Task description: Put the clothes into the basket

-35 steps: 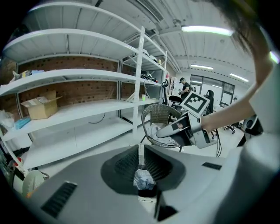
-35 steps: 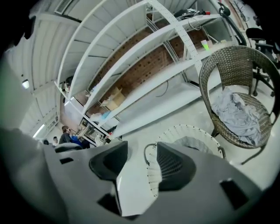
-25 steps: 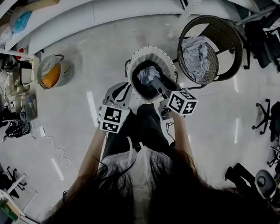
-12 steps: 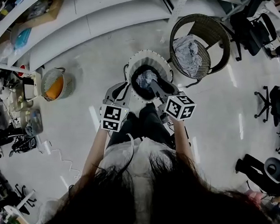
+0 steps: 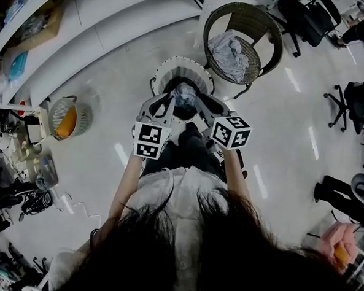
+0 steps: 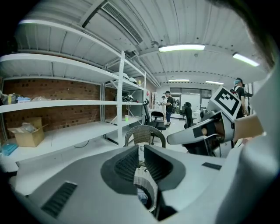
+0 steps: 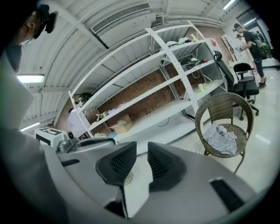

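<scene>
A white-rimmed basket [image 5: 168, 67] with a dark inside stands on the floor ahead of me, and a grey-blue garment [image 5: 185, 94] lies in it. More grey clothes [image 5: 229, 49] are heaped on the wicker chair [image 5: 263, 30] behind it. My left gripper [image 5: 162, 105] hangs over the basket's near left rim, its jaws a slit apart and holding nothing. Over the near right rim my right gripper [image 5: 204, 105] has just been closing; a narrow gap remains with nothing in it. Through the left gripper [image 6: 141, 146] jaws the basket [image 6: 146, 186] shows below. Beyond the right gripper [image 7: 142, 146] is the chair [image 7: 205, 109] with the clothes [image 7: 222, 138].
Long white shelving [image 5: 83, 49] curves along the far left. A small basket with something orange [image 5: 65, 117] sits on the floor to the left. Office chairs [image 5: 350, 103] stand at the right. People [image 6: 168, 103] stand far down the room.
Both grippers have risen and drawn back from the basket. The right gripper, which reached inside by the garment, is now at the rim with narrower jaws. The garment stays in the basket.
</scene>
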{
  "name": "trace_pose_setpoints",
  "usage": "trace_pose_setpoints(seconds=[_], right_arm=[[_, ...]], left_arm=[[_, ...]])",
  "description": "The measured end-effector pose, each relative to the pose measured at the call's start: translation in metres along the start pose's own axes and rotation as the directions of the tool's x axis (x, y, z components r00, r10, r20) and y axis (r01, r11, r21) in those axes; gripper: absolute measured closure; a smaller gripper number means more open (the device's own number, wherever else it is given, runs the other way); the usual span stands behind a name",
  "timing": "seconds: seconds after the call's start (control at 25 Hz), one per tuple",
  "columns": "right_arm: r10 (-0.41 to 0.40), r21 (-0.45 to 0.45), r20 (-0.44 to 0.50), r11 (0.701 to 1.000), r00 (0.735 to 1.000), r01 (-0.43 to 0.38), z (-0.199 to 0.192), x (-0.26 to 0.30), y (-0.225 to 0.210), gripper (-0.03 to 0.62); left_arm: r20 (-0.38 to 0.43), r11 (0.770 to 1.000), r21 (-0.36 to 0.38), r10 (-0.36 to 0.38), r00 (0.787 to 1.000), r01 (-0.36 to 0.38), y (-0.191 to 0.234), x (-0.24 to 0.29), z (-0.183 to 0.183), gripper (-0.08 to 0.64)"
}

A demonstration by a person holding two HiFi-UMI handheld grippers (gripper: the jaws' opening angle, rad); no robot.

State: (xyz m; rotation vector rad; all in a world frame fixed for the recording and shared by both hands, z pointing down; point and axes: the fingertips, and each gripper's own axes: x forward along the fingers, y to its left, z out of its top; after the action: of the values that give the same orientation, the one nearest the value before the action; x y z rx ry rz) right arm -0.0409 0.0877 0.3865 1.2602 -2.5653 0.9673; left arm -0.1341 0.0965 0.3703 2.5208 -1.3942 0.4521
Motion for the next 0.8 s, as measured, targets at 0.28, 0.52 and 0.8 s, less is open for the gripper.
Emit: trace_pose_setpoints(seconds=[0.28, 0.52, 0.8], right_arm=[[-0.064, -0.002, 0.017, 0.998, 0.998, 0.064, -0.006, -0.024, -0.006, 0.528], [-0.126, 0.0, 0.02, 0.992, 0.992, 0.126, -0.007, -0.037, -0.02, 0.54], [-0.182, 0.035, 0.024, 0.983, 0.983, 0.181, -0.005, -0.051, -0.047, 0.546]], left_arm=[[0.007, 0.995, 0.032, -0.095, 0.995, 0.095, -0.031, 0.008, 0.006, 0.512], [0.004, 0.986, 0.037, -0.165, 0.986, 0.165, -0.048, 0.026, 0.009, 0.512], [-0.005, 0.971, 0.057, -0.232, 0.973, 0.232, -0.072, 0.047, 0.019, 0.512]])
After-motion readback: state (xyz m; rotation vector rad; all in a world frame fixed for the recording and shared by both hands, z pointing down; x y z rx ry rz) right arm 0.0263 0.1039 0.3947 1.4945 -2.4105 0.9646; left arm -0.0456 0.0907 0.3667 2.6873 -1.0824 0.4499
